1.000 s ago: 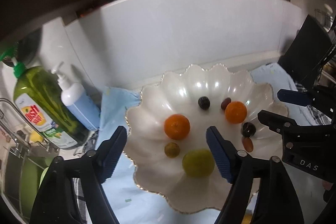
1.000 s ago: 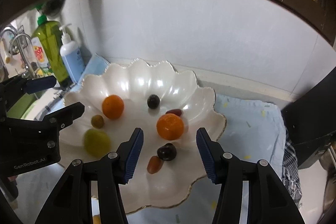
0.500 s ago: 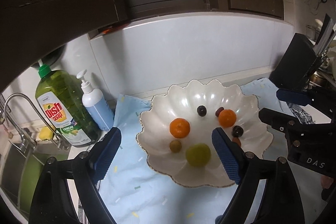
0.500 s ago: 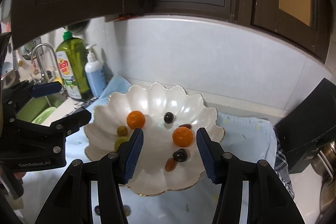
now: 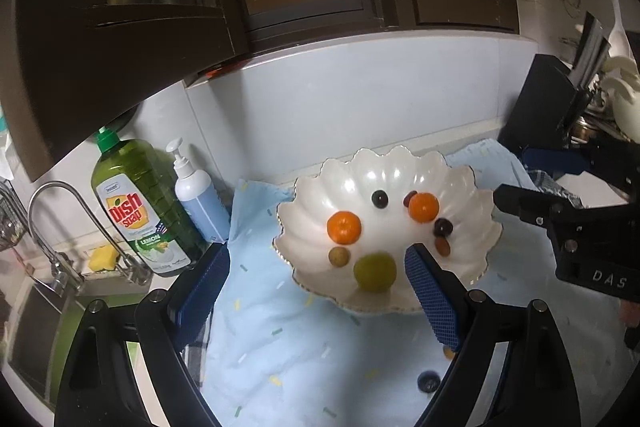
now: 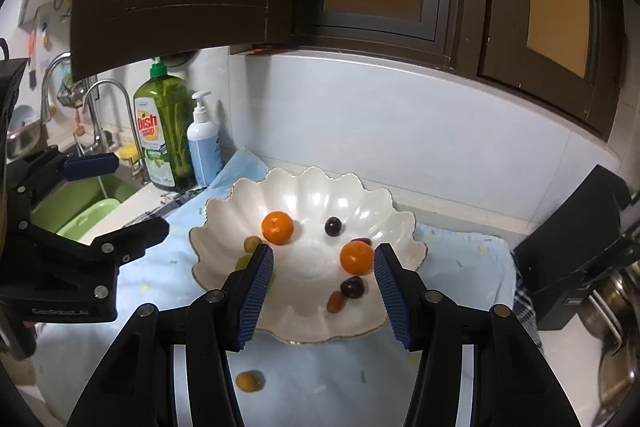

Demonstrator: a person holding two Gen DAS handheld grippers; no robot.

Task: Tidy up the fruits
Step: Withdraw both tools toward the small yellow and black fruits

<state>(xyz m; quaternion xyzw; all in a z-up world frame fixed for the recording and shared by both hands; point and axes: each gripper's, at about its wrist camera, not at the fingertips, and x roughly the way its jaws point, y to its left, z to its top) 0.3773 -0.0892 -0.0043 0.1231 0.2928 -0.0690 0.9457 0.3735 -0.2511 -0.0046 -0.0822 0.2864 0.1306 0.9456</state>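
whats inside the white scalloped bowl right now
The bowl holds two oranges, three dark fruits, a reddish one, a small brown one and a green fruit. The right gripper partly hides the green one.

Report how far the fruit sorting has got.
Done: two oranges, a green fruit and several small fruits lie in the scalloped bowl. In hand: nothing; left gripper and right gripper are open. Left: a small yellow fruit on the blue cloth.

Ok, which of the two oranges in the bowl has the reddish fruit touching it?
The right-hand orange; a reddish fruit sits against its back-left edge. The left orange stands alone.
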